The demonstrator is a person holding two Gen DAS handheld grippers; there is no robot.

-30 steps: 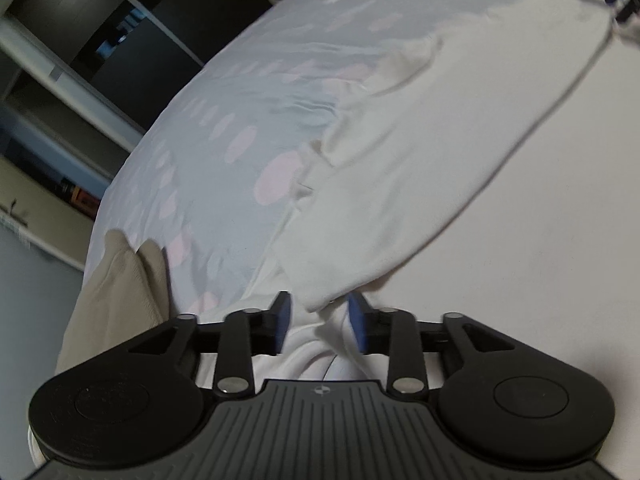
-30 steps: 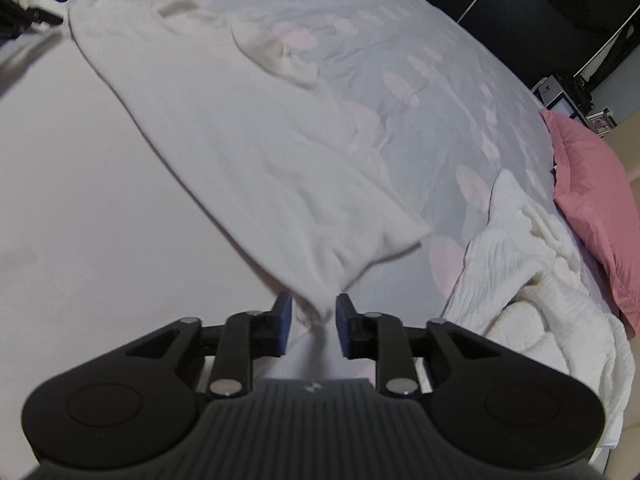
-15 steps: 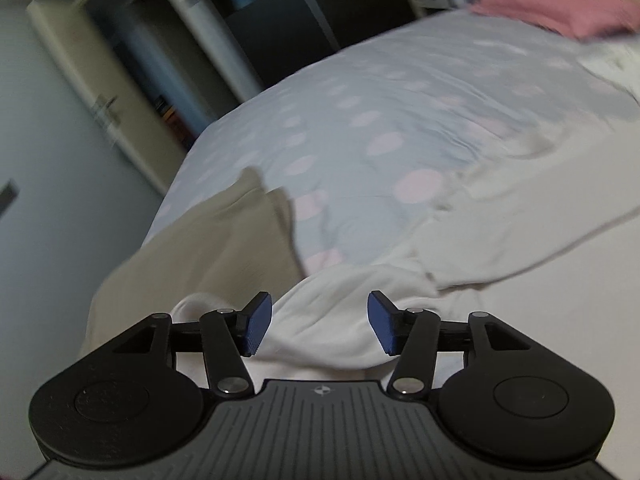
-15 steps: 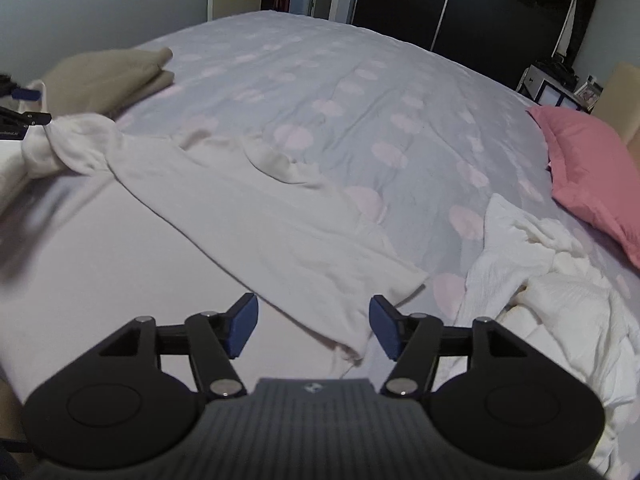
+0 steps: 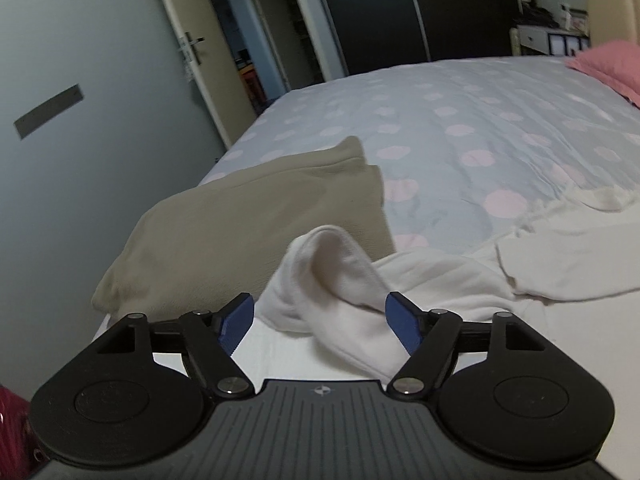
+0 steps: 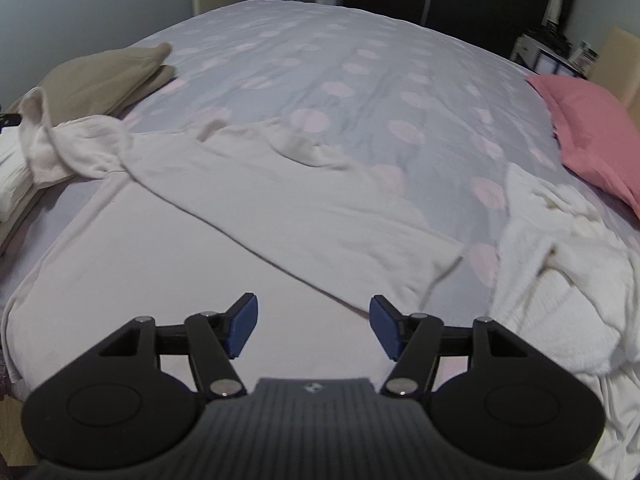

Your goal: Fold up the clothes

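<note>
Both grippers' jaws, just opened and apart, hover over the white shirt (image 6: 224, 216) stretched crosswise on the bed (image 6: 360, 60), its bunched sleeve (image 5: 332, 280) seemingly nearest the left gripper (image 5: 320, 324), the right gripper (image 6: 312, 326) above the hem.

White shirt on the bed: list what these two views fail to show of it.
- Shirt, right wrist view: near hem hidden behind the right claw.
- Left wrist view: shirt cut off by the right edge; its raised end partly behind the left claw.
- Which part the raised end is: unclear.
</note>
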